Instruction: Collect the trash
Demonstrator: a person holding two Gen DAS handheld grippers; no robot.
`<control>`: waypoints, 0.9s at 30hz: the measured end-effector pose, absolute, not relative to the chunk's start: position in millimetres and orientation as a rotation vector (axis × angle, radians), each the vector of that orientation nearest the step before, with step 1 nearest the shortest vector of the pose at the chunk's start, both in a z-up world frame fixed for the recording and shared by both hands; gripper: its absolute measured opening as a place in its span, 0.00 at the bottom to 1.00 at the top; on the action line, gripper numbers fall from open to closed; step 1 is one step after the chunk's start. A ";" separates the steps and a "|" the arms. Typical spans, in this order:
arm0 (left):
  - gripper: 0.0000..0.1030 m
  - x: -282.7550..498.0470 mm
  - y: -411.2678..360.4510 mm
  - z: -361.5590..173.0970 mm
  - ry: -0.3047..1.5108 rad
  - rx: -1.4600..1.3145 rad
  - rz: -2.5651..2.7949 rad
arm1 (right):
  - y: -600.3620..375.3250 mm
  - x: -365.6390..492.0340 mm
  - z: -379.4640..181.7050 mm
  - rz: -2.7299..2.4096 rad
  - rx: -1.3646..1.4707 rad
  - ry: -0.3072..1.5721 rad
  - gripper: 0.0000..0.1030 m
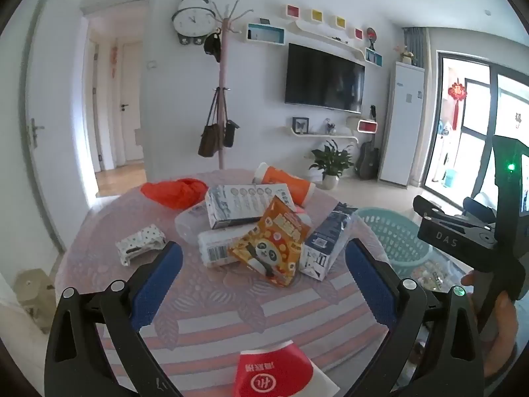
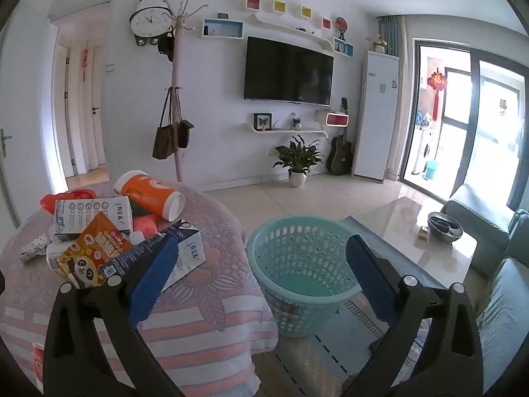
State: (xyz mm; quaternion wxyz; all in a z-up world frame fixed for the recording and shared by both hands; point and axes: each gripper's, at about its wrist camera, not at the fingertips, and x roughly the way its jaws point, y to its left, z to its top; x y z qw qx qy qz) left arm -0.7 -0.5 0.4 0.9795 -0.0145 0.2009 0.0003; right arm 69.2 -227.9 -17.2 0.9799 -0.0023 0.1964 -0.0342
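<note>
Trash pile [image 1: 258, 228] with panda snack bag [image 1: 271, 248], milk cartons and orange canister [image 2: 150, 195] sits on pink-clothed table [image 1: 205, 304], teal basket [image 2: 301, 264] beside it on floor, left gripper [image 1: 264, 278] and right gripper [image 2: 261, 274] both spread wide, holding nothing.

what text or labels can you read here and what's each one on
"DAS": on the right gripper, seen from the left wrist view.
Clock: dial numerals too small to read.
Panda snack bag, milk cartons, red paper cup: Chinese print, too blurred to read.
</note>
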 end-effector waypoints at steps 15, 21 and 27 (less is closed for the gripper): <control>0.93 -0.9 4.8 2.5 0.405 -0.061 -0.018 | -228.4 64.3 -18.7 -0.077 -0.001 0.381 0.94; 0.93 -4.0 3.7 5.0 0.394 -0.068 -0.019 | -228.5 67.4 -12.7 -0.072 -0.006 0.385 0.94; 0.93 -4.3 1.9 5.0 0.394 -0.068 -0.025 | -227.3 67.9 -12.5 -0.071 -0.006 0.386 0.94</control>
